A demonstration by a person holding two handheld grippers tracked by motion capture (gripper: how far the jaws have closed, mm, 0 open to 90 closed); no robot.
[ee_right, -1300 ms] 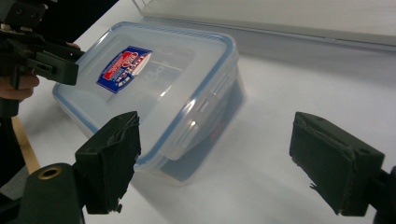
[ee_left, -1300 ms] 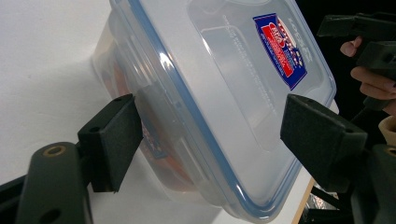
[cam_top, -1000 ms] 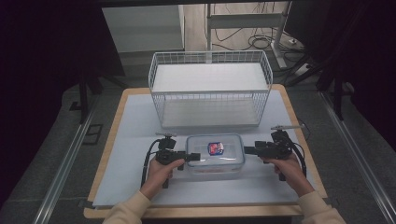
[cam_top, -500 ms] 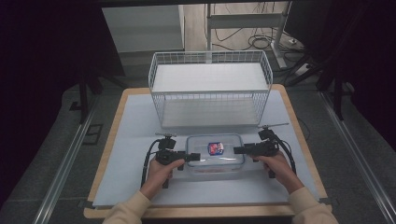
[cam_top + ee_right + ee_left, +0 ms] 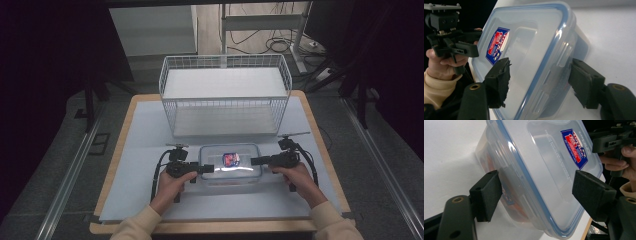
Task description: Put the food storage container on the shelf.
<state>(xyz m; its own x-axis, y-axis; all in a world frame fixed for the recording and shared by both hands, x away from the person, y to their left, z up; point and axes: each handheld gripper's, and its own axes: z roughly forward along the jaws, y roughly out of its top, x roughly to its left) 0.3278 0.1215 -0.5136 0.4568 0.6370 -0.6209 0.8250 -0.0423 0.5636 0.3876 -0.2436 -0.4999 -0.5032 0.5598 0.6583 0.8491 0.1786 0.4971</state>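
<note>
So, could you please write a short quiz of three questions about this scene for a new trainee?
1. True or false: the clear plastic container has its lid on.
2. Where does the white wire basket stand relative to the container? A) beyond it, farther from the person B) between the container and the person C) on top of it
3. Fill in: the left tongs and the right tongs are both ____, each with one jaw on either side of an end of the container.

Key:
1. True; the blue-rimmed lid with its red and blue sticker is in place.
2. A
3. open
</note>
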